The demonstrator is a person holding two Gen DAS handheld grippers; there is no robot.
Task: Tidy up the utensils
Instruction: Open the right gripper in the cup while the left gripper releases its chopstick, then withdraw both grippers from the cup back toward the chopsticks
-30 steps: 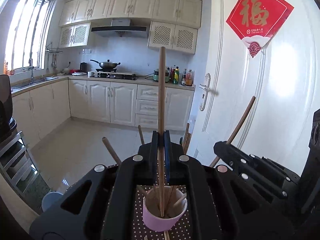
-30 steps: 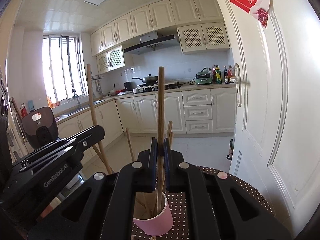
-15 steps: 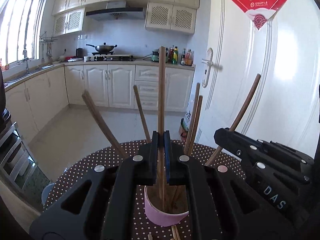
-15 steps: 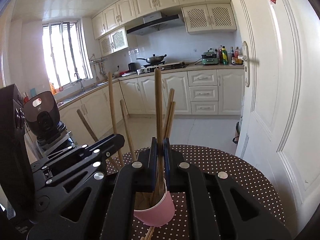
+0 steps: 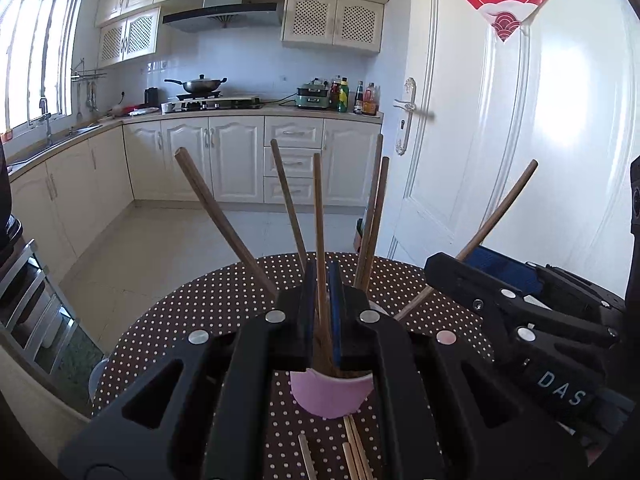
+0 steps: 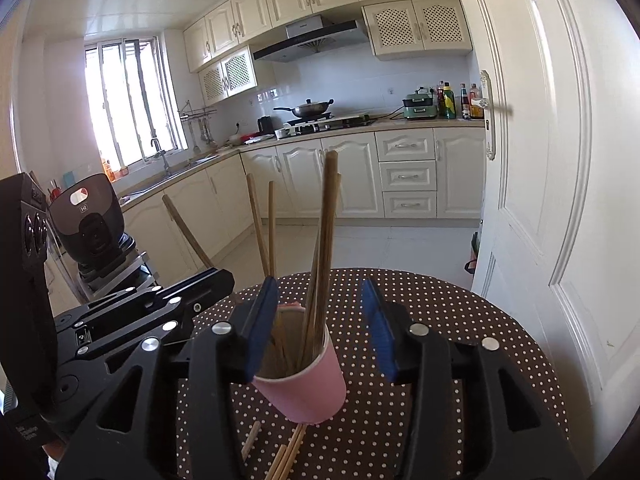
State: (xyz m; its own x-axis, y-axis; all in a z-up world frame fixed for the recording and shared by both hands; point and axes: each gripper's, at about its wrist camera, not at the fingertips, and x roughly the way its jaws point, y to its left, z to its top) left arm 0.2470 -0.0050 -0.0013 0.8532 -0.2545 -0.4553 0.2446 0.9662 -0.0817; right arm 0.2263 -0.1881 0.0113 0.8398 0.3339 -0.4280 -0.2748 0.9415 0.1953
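Pink paper cup (image 6: 301, 376) sits on the brown polka-dot tablecloth (image 6: 460, 320) of the round table, holding a bundle of wooden chopsticks (image 6: 325, 240) that fan out above its rim. Left gripper (image 5: 320, 312) is clamped on one upright chopstick (image 5: 319, 216) – its lower end runs down into the cup (image 5: 332, 396), though whether the tip touches the bottom is hidden by the jaws. Right gripper (image 6: 320, 324) has jaws opening, blue pads (image 6: 378, 332) standing either side of the cup's upper part and the sticks, apparently clear of both. A few loose chopsticks (image 6: 286, 456) lie flat on the cloth just in front of the cup – nearer the cameras.
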